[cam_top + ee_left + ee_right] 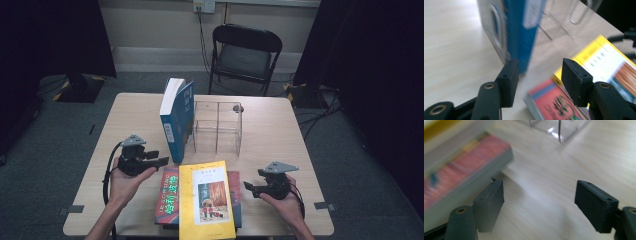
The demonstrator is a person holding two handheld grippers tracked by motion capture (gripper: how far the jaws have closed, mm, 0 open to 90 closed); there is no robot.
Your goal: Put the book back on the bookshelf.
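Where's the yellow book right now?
In the high view the yellow book lies flat at the table's near edge, stacked on a red book, between the left gripper and right gripper, in front of the clear rack.

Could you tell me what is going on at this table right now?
A person holds a gripper in each hand at a wooden table. The left gripper, jaws open and empty, points at the blue book standing upright against a clear acrylic rack. The right gripper, also open, sits beside the yellow book stacked on a red book.
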